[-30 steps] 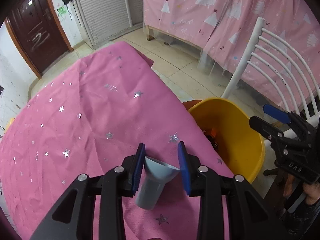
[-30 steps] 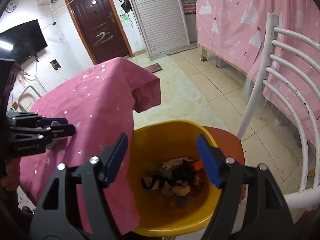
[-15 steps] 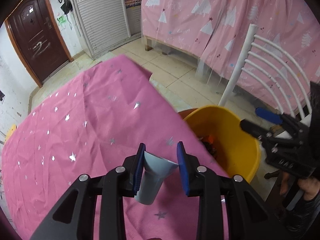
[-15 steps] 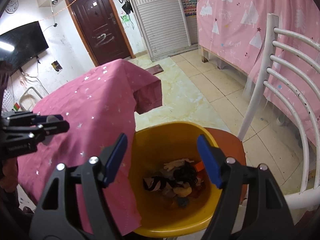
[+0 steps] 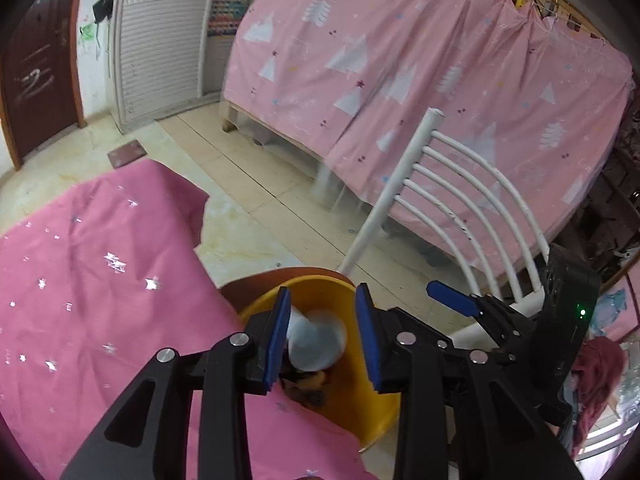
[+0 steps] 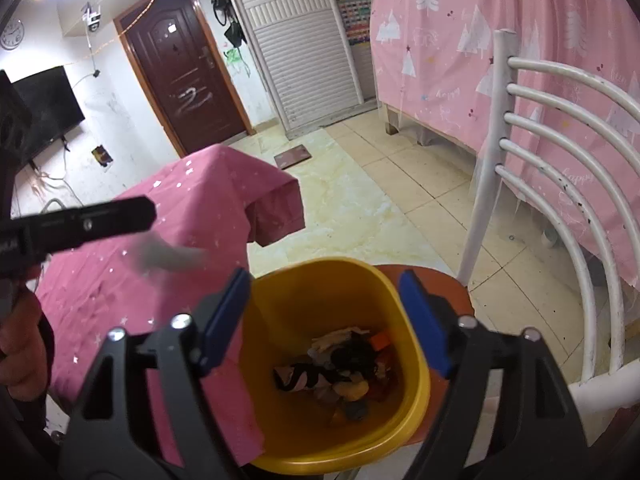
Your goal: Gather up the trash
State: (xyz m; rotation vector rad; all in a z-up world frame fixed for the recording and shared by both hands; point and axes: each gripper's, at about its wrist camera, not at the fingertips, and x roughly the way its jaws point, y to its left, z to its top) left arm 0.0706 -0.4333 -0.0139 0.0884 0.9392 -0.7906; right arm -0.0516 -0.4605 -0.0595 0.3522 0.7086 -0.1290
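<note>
The grey cup [image 5: 316,338] is released from the left gripper [image 5: 323,334], jaws just spread, over the yellow bin [image 6: 320,292] for disposal.

The yellow bin [image 6: 336,364] stands on a brown chair seat [image 6: 452,292], mouth open upward and unobstructed from above; trash [image 6: 340,372] covers only its floor. On one side the pink star-print tablecloth [image 6: 192,240] hangs against the bin wall, leaving no gap there. On the opposite side the white chair back [image 6: 560,208] rises close behind the seat and blocks approach. The right gripper [image 6: 324,320] straddles the near rim. The left gripper [image 5: 322,332] occupies the space above the table-side rim. Tiled floor [image 6: 400,200] beyond is clear.
</note>
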